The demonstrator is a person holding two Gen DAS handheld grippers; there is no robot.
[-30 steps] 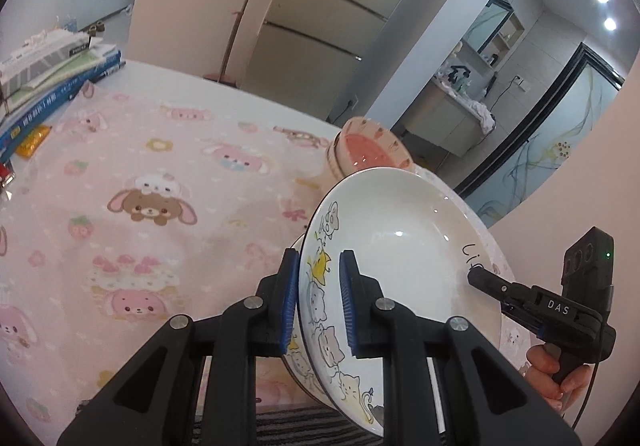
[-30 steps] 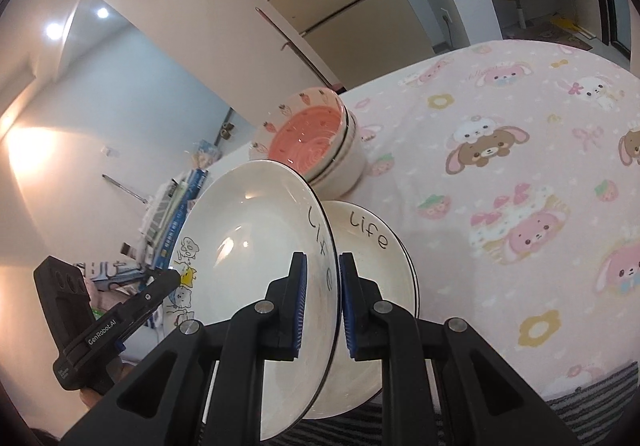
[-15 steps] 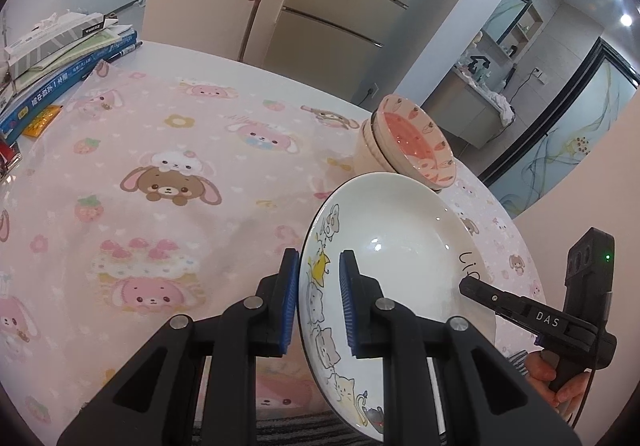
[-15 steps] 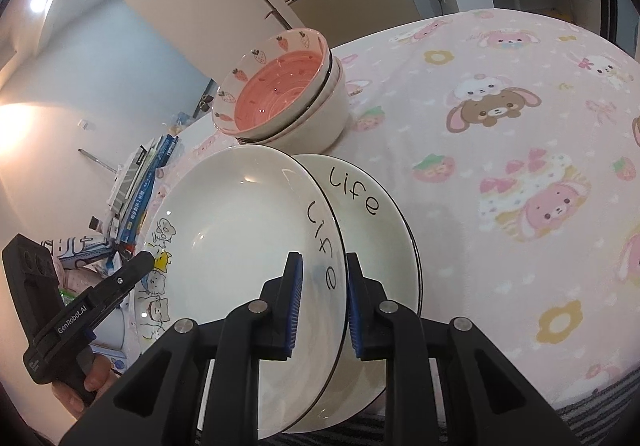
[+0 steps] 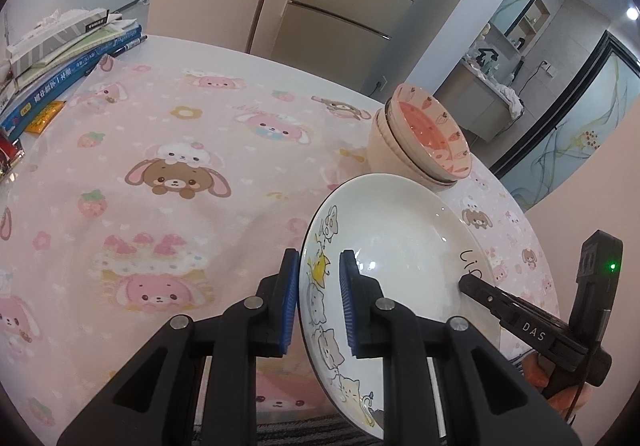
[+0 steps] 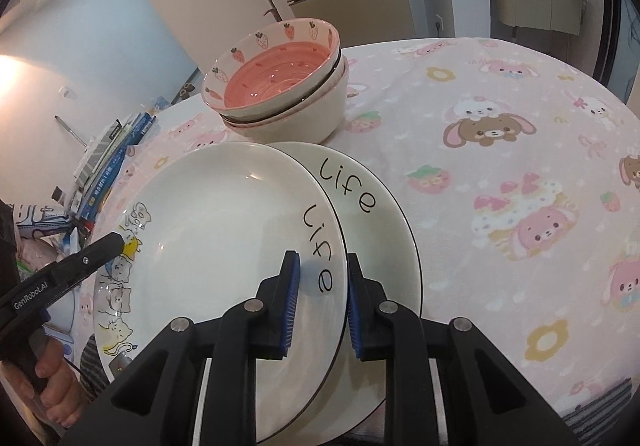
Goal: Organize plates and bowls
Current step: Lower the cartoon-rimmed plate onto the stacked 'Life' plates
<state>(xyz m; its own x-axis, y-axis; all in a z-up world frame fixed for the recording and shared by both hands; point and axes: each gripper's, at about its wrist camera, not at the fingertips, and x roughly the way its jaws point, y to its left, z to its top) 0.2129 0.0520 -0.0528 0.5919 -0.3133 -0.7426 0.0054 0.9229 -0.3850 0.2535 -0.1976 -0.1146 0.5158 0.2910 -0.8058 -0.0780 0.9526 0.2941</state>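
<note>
Two white plates are seen overlapped at the near edge of the tabletop (image 5: 240, 58), on a pink cartoon-print cloth (image 6: 500, 126).

Far left: a pile of books (image 6: 108, 162) is noted at the cloth's edge.

Left claw (image 5: 320, 286): nearly closed, and clamped on the rim of the upper plate (image 6: 224, 230) at the side printed with cats. The rim is pinched between the blue pads. A hand (image 6: 52, 386) is seen wrapped around this claw's handle.

Upper plate: held tilted, its cat side raised off the cloth and its "Life" side laid over the lower plate (image 6: 384, 246). It is offset to the left, so that the lower plate's own "Life" lettering is left uncovered. Contact between the two plates cannot be confirmed.

Right claw (image 6: 322, 278): parted a little, with the "Life" rim of the upper plate between its pads. The outer pad is seen against the rim's edge. The inner pad appears to stand just clear of the glazed face, where its blue reflection is visible. No firm pinch is made out.

Behind the plates: two bowls (image 6: 280, 86) are stacked, the pink strawberry-and-carrot one nested in a cream one. The stack is placed just beyond the plates.
</note>
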